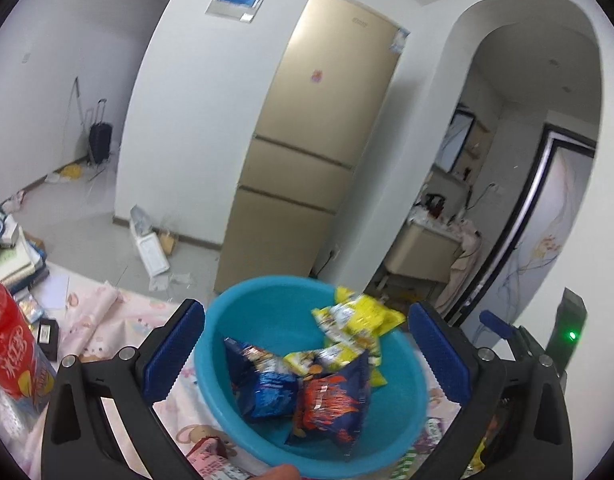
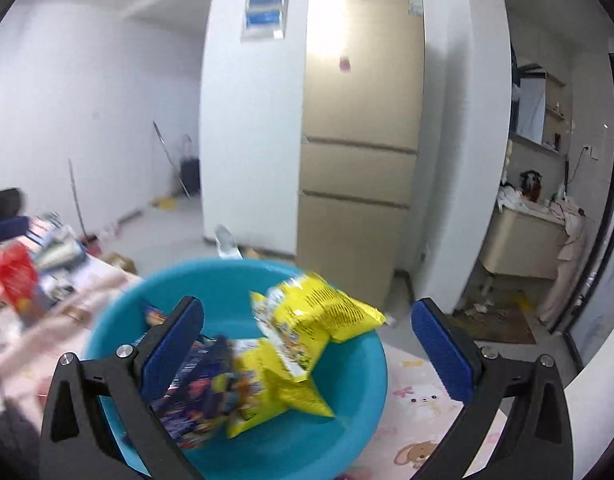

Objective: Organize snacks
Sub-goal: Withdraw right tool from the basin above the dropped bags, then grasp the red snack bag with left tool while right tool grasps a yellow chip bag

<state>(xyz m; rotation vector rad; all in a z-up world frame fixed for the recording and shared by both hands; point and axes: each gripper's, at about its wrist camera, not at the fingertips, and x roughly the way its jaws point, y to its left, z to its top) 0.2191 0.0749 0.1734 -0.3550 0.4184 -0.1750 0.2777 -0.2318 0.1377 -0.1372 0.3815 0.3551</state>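
A blue plastic basin [image 1: 267, 304] sits on a pink cartoon-print cloth [image 1: 119, 320] and holds the snacks: two yellow snack packets [image 1: 359, 316] piled toward its far right side, one of them resting on the rim, and two dark blue snack packets [image 1: 263, 380] lying lower down and nearer the cameras. In the right wrist view the yellow packets [image 2: 307, 332] are motion-blurred, so their print cannot be read, and the blue ones [image 2: 199, 392] lie partly behind that gripper's left finger. The left gripper [image 1: 303, 356] hovers just in front of the basin with its jaws spread wide, the basin framed between the two blue pads [image 1: 175, 352], and nothing is held. The right gripper [image 2: 307, 356] is likewise wide open and empty, its left pad [image 2: 171, 352] over the basin's interior and its right pad out past the rim above the cloth. In the left wrist view the right gripper's blue finger tip shows just beyond the left gripper's right finger. Left of the left gripper stands a red snack canister [image 1: 11, 352], with a stack of books [image 1: 15, 256] farther off on the same side. Beyond the basin, straight ahead, a gold three-door refrigerator [image 1: 319, 136] stands against a white wall, and an arched doorway [image 1: 519, 120] opens to its right.
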